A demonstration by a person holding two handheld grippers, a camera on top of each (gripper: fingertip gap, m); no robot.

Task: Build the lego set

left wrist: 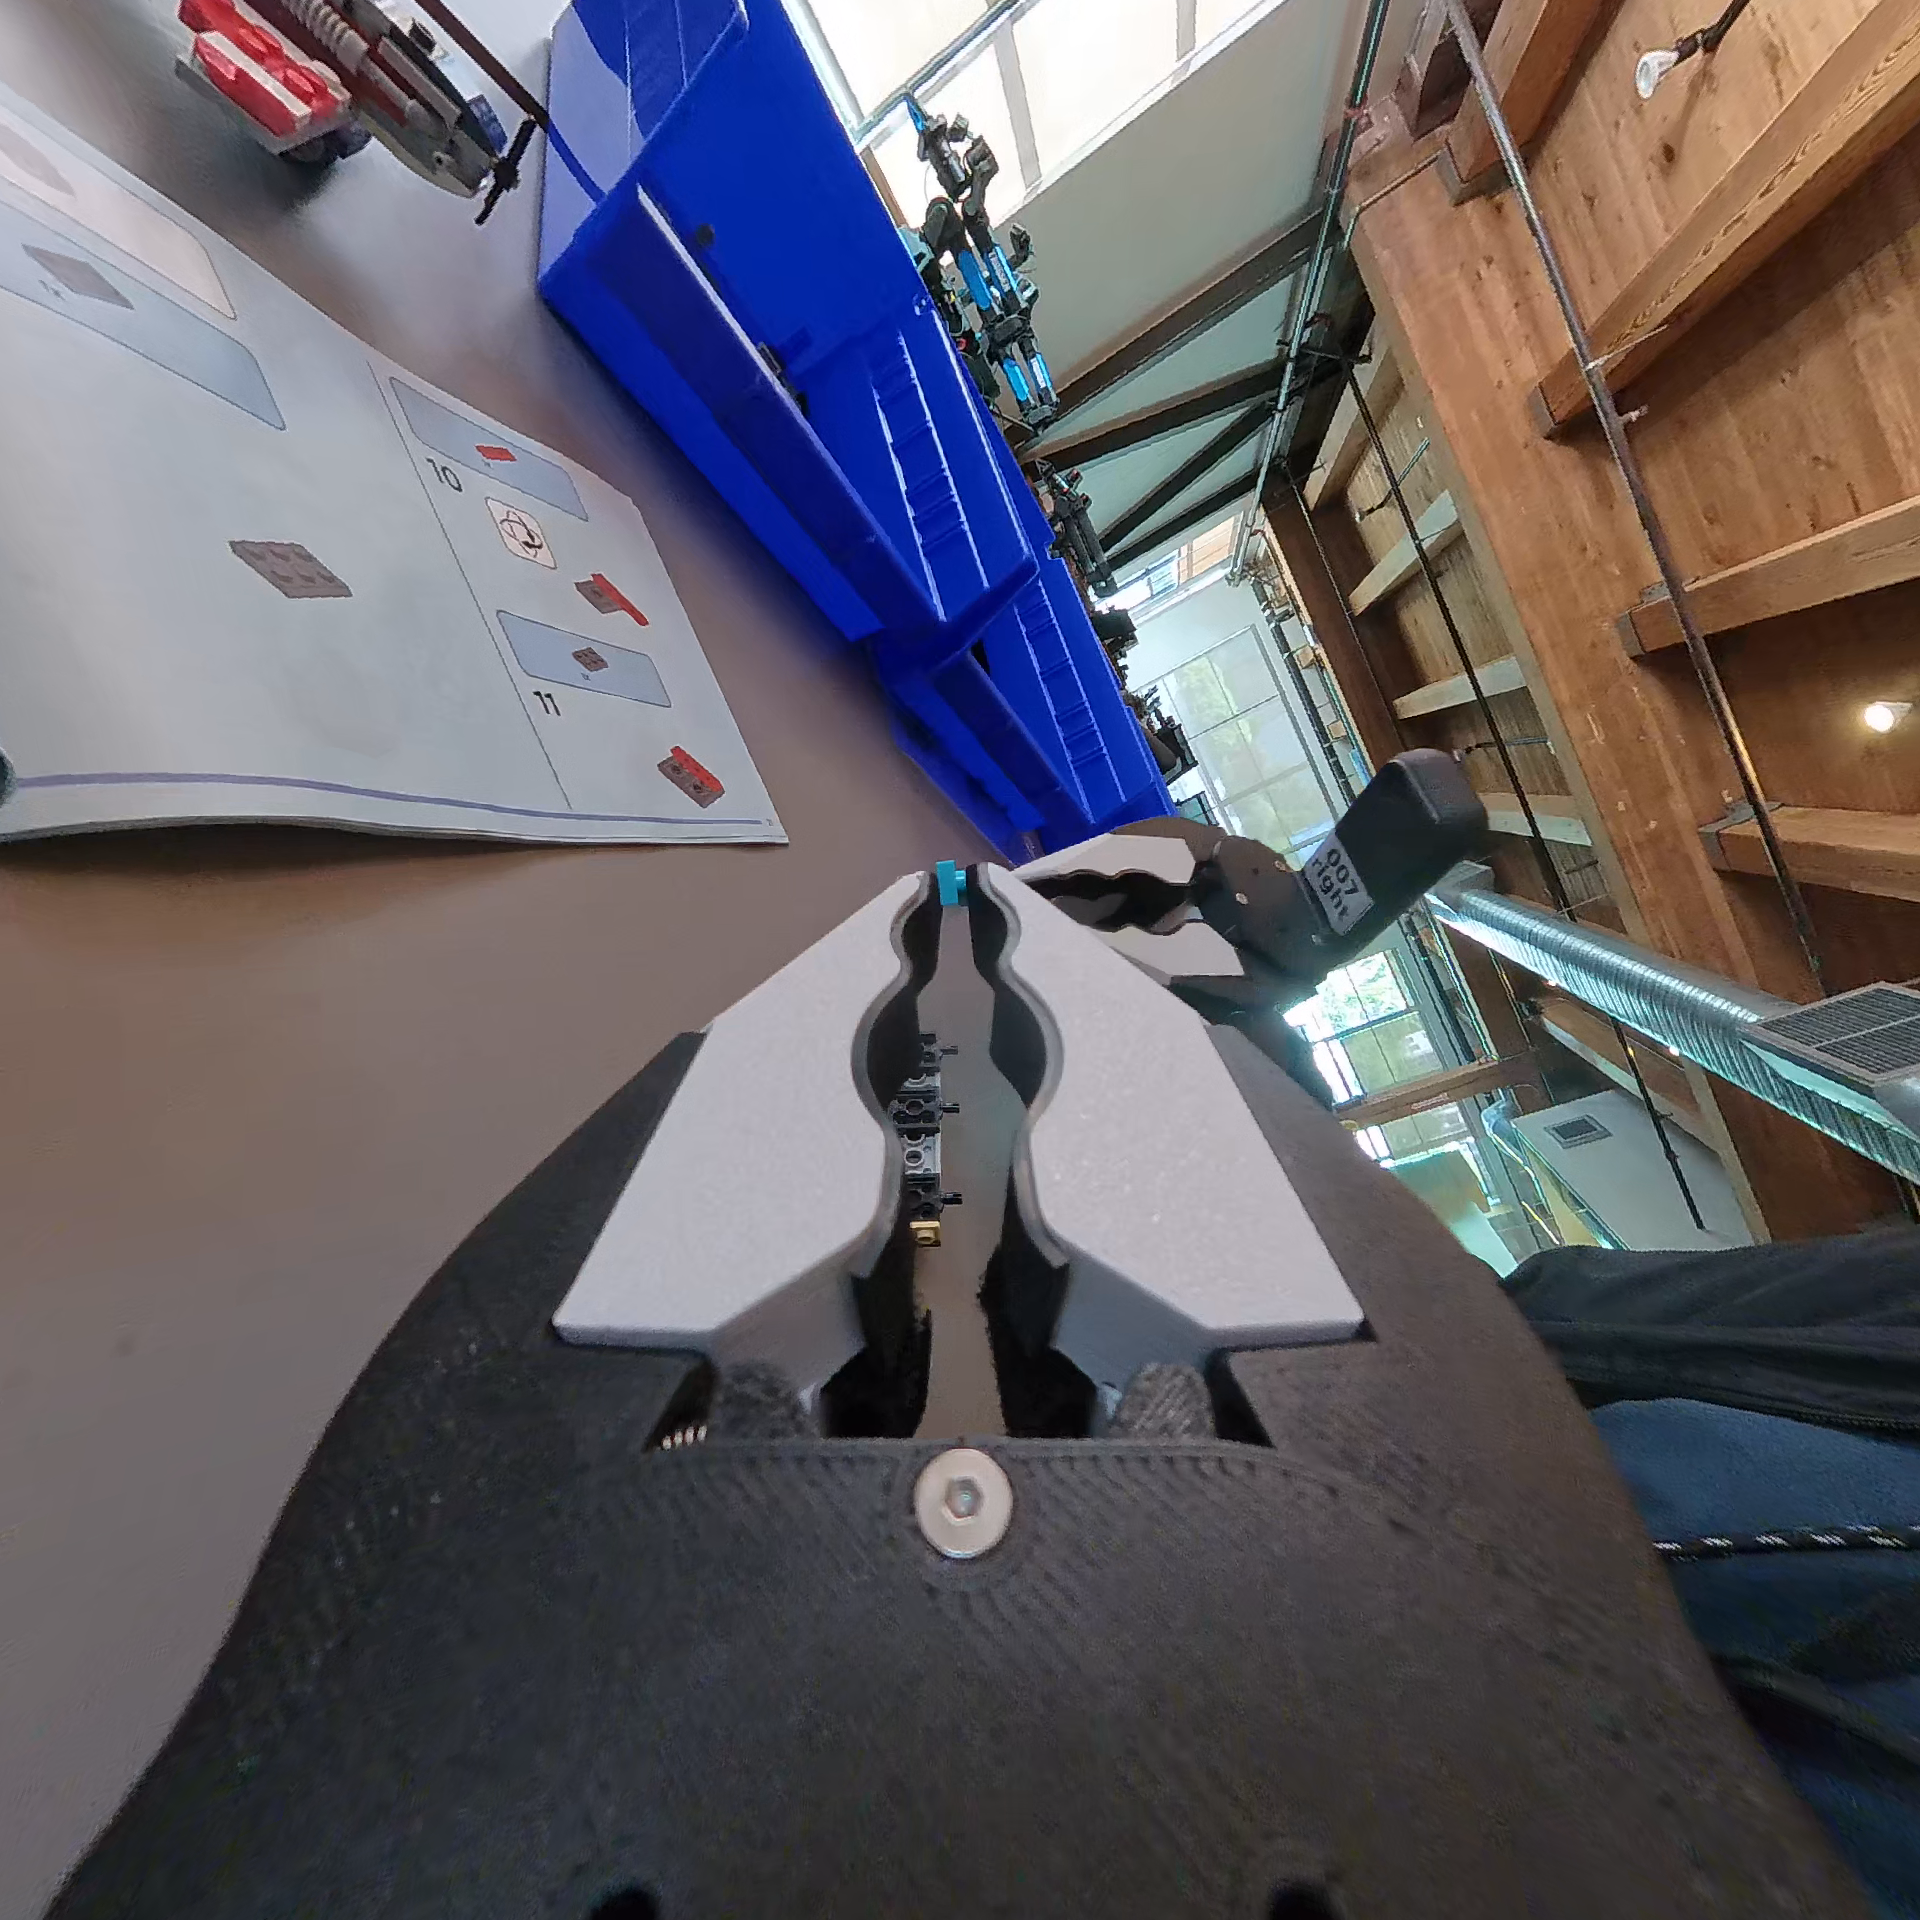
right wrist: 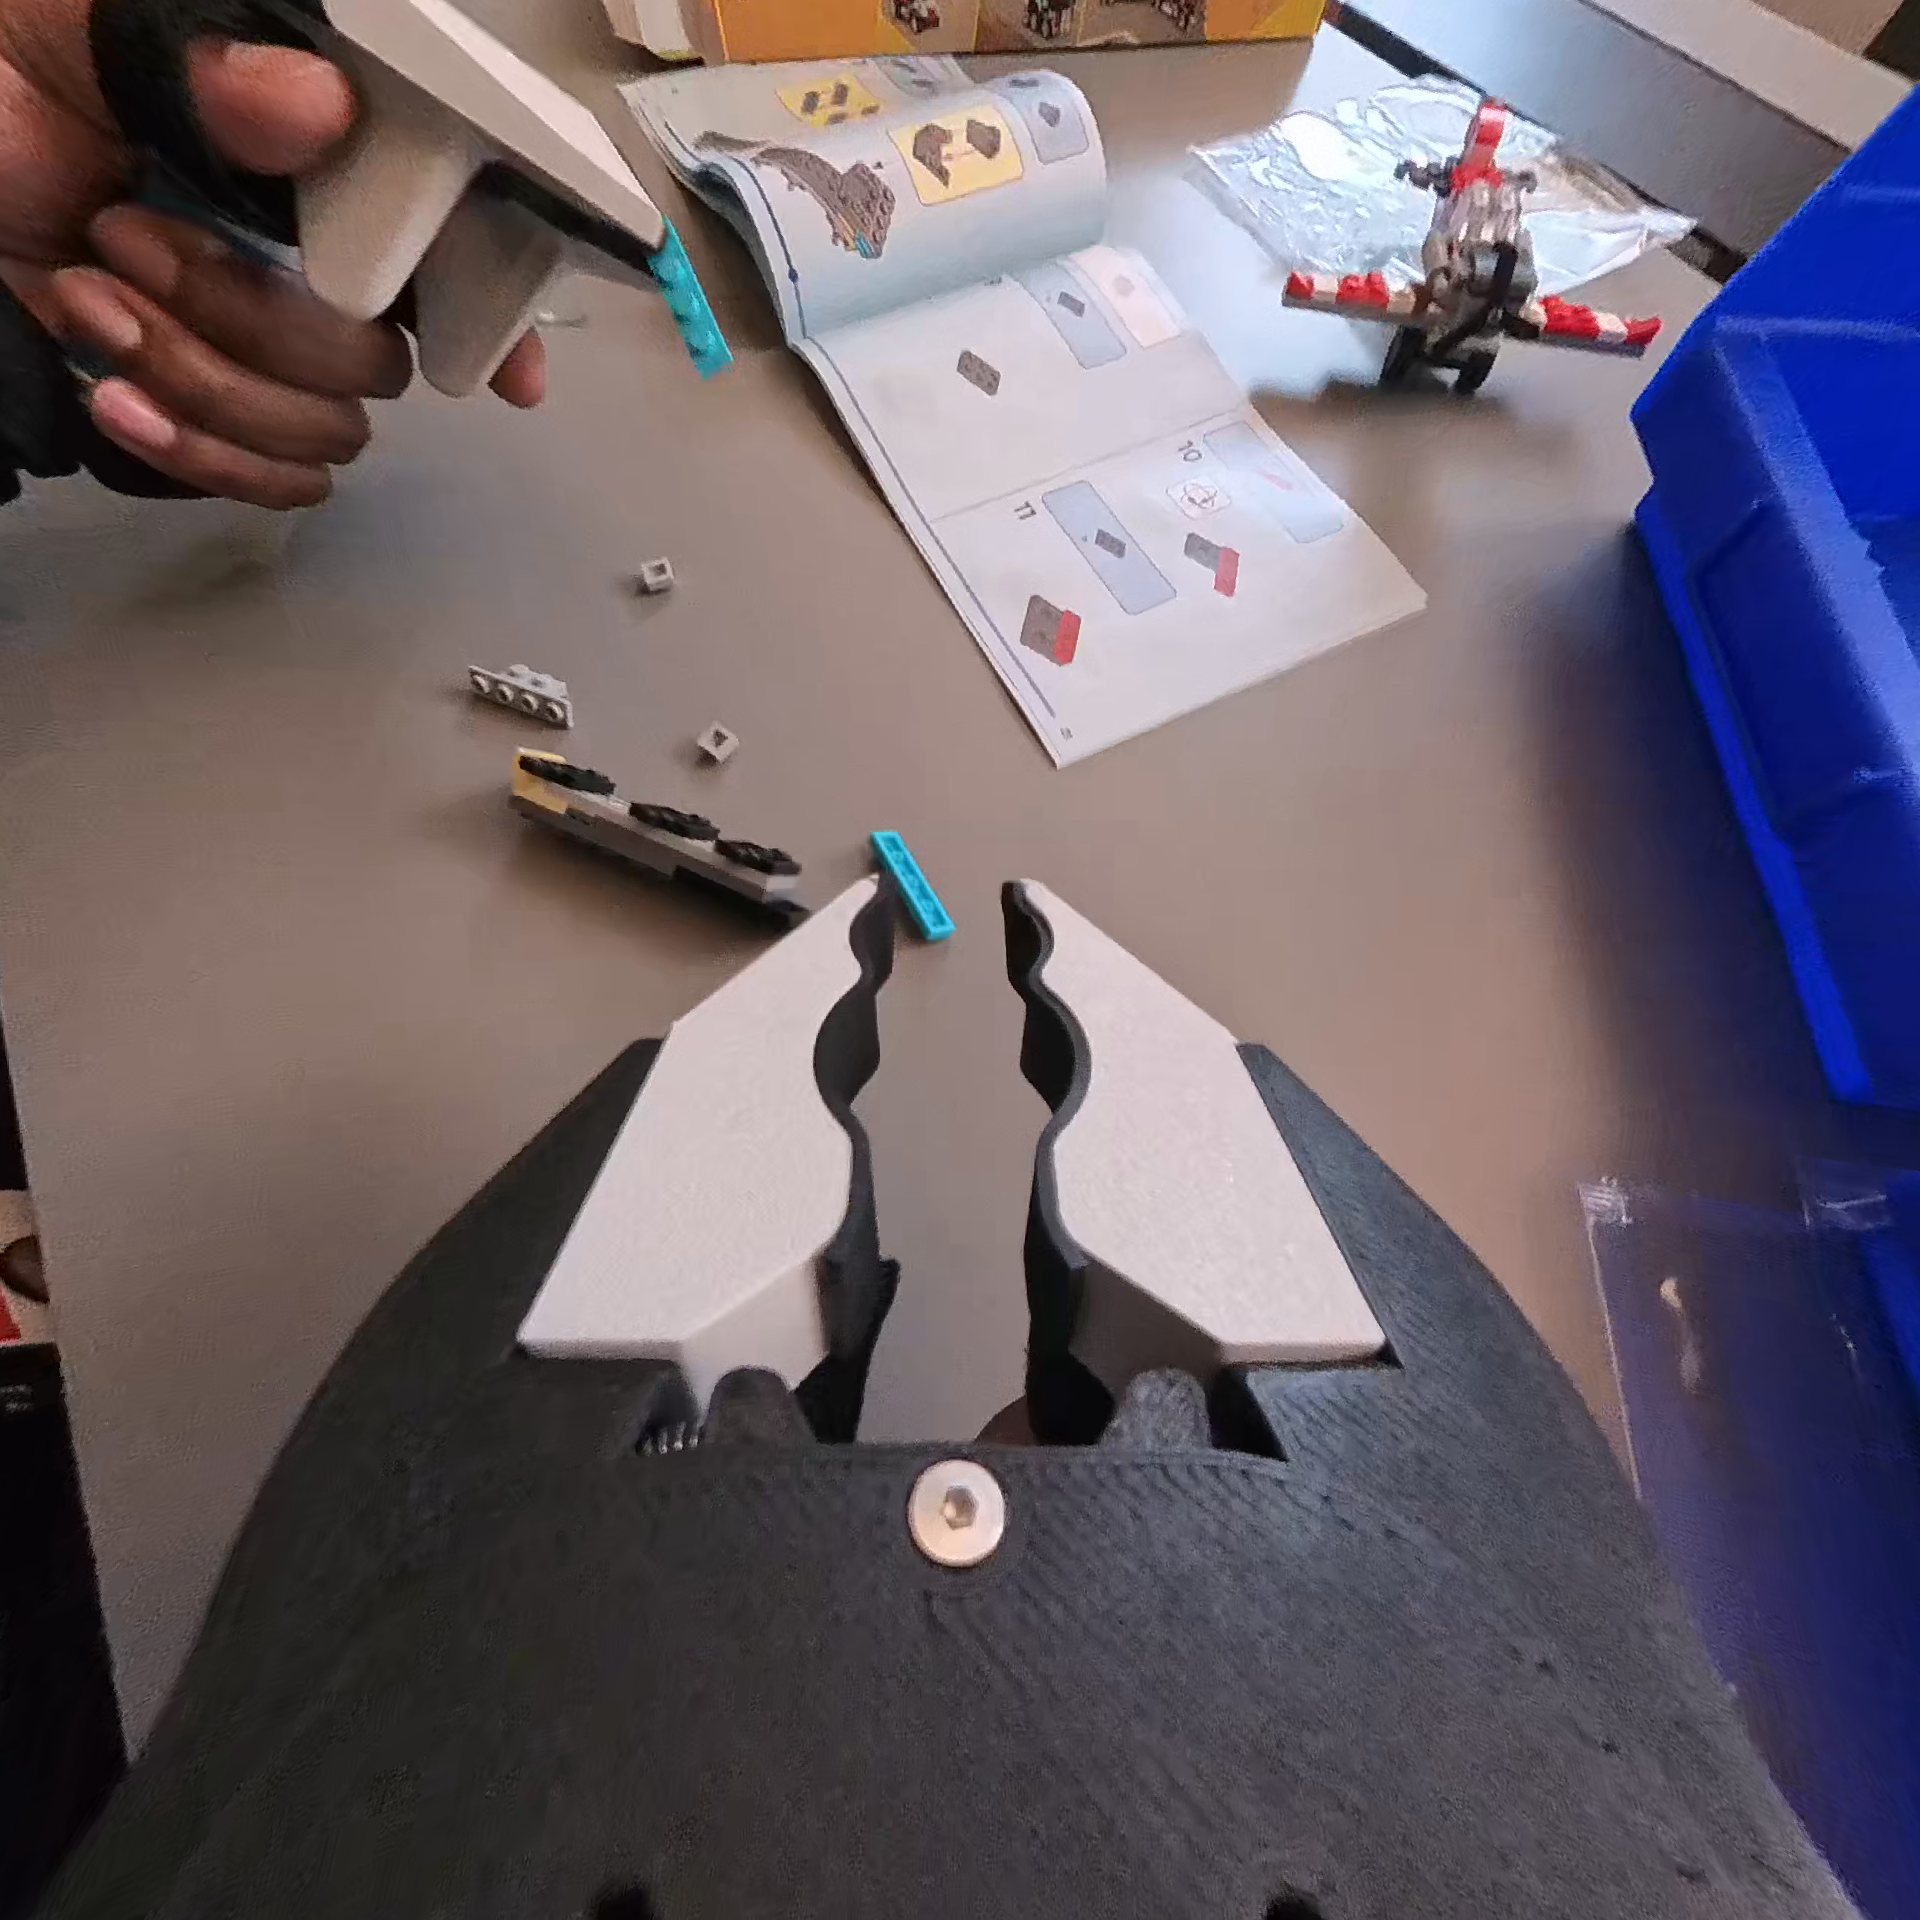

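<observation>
Left hand-held gripper: clamped on teal strip, raised at 10 o'clock. Right hand-held gripper: jaws apart, empty, over second teal strip on bench. Step, likely: strip pickup. Next: close, carry to grey assembly.

The left gripper, gripped by a hand at ten o'clock in the right wrist view, is clamped on a teal plate. The right gripper hovers low, jaws parted.

Each gripper has a black printed body — pale grey fingers, wavy black pads, one silver screw.
</observation>
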